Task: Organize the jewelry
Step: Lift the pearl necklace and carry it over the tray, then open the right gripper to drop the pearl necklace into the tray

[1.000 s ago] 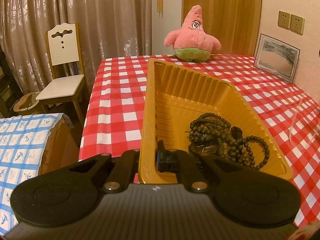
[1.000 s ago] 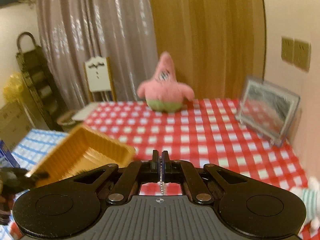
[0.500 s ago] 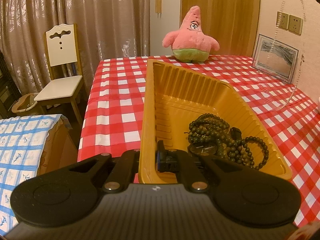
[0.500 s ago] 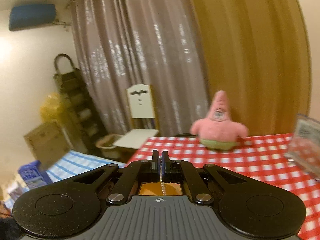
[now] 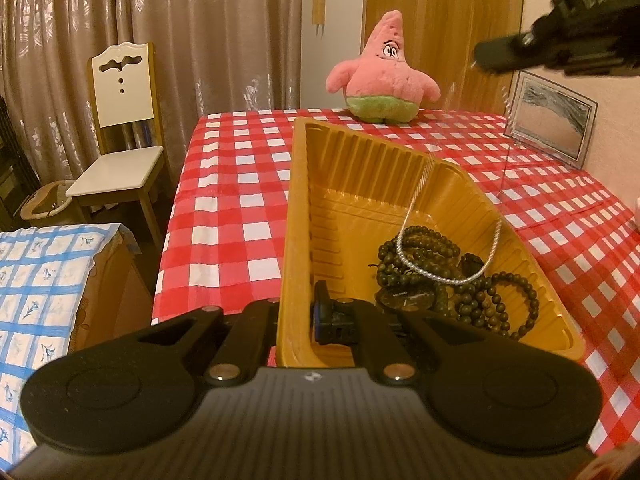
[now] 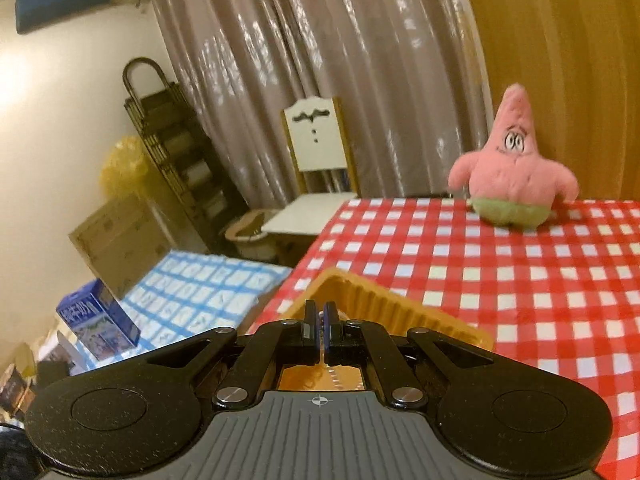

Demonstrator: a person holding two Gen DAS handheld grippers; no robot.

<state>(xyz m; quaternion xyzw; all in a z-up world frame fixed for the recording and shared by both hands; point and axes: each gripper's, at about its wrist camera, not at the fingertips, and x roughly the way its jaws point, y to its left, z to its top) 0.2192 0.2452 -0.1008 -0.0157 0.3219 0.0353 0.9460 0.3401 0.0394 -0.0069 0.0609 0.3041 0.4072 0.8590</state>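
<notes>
Two grippers are working here; we are pinching the near rim of the yellow tray (image 5: 352, 184) with the left gripper (image 5: 316, 320), jaws fully closed on it, while the right gripper (image 5: 486, 58), also clamped shut, is dangling a silver chain (image 5: 436, 276) whose loop is sagging onto the dark bead bracelets (image 5: 472, 280) inside the tray on the desk (image 5: 236, 184); we are judging the chain light, limp and slippery, best held pinched near its top; we are reading only "DAS" on the right gripper; box (image 6: 98, 320) print is staying illegible.
</notes>
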